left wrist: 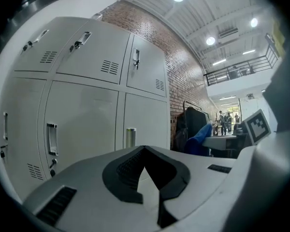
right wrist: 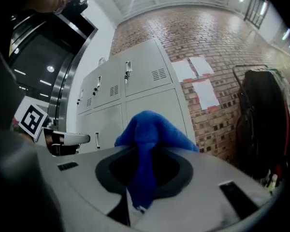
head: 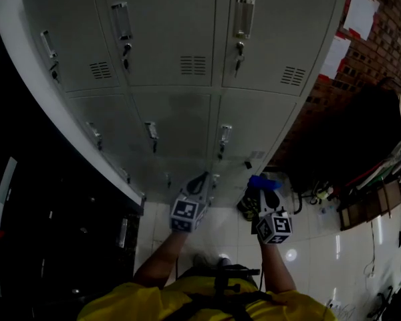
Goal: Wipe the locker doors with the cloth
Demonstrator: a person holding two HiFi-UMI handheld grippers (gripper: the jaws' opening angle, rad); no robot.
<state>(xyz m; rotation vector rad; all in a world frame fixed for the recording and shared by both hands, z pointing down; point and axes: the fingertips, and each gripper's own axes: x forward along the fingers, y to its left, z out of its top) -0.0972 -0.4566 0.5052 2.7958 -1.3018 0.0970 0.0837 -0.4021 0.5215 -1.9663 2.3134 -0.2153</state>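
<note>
Holding blue cloth (right wrist: 146,132): right gripper (head: 265,194), jaws clenched on it, cloth bunched above the jaw tips, in front of the lower locker doors (head: 180,122). Left gripper (left wrist: 150,178) jaws pressed together, nothing between them.

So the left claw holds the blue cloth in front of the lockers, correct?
Not quite: the right claw holds the blue cloth in front of the lockers, seen in the right gripper view. The left claw is shut on nothing.

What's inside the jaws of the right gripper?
A blue cloth is pinched there, bunched up beyond the right gripper. Its lower end is covered by the jaws themselves.
</note>
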